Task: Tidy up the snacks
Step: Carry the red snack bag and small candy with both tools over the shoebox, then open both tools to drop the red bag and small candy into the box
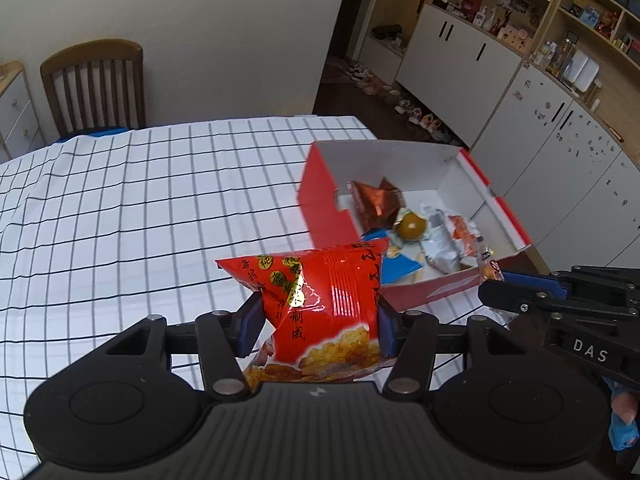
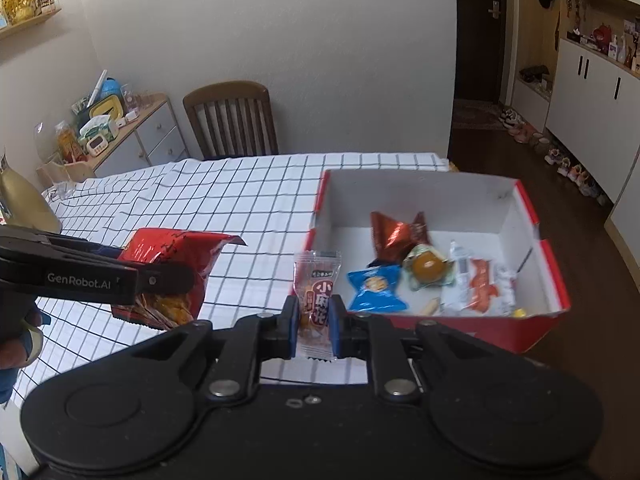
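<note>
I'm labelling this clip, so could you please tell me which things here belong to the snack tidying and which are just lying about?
Job: red snack bag in left gripper; small packet in right gripper; red box of snacks.

Lying about: chair, sideboard clutter, shoes.

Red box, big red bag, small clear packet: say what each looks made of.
Red box: looks like cardboard, glossy red outside, matte white inside; thin, straight folded walls.
Big red bag in the left gripper: shiny plastic or foil film; bright glints and crinkles.
Small clear packet in the right gripper: thin see-through plastic with crimped ends.
</note>
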Demonstrator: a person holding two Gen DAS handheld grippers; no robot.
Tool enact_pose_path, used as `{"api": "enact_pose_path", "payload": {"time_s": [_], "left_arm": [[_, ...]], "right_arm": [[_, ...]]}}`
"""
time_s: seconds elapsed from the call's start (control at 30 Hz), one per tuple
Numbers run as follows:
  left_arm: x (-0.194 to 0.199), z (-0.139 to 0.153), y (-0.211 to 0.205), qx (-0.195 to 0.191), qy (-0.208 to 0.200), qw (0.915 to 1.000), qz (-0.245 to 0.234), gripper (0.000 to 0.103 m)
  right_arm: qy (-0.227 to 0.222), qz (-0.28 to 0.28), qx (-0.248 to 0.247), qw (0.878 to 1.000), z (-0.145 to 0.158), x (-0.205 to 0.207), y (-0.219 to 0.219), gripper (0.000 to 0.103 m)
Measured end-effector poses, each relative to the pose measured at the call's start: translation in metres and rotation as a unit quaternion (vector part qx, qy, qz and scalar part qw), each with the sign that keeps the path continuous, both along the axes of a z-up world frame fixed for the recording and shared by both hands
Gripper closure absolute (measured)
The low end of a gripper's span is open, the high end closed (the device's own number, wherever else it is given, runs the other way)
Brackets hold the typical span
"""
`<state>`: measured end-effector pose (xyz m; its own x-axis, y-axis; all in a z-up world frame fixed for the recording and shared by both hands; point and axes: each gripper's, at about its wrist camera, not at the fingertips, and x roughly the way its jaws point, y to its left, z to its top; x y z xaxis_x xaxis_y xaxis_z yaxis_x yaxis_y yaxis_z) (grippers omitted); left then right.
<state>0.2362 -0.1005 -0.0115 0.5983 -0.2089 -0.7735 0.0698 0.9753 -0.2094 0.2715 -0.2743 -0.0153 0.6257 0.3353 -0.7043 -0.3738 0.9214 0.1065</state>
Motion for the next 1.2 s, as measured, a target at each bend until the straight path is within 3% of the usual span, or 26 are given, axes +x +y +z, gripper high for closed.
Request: {"api": "enact_pose_path", "payload": {"time_s": [0.7,1.2], "left_arm": [[0.044,0.012,-0.129,0.026,-0.014,0.9994,-0.020,0.048],[0.117,-0.016,-0.156,0.073,0.013,0.9972,0.005,0.048]], "right_arm": [[-0.029,-0.020,-0.001,0.999,0.012,0.032,-0.110,0.090],[-0.006,-0.025,-0.017,1.000,-0.017,0.090,-0.127,0.090]]}}
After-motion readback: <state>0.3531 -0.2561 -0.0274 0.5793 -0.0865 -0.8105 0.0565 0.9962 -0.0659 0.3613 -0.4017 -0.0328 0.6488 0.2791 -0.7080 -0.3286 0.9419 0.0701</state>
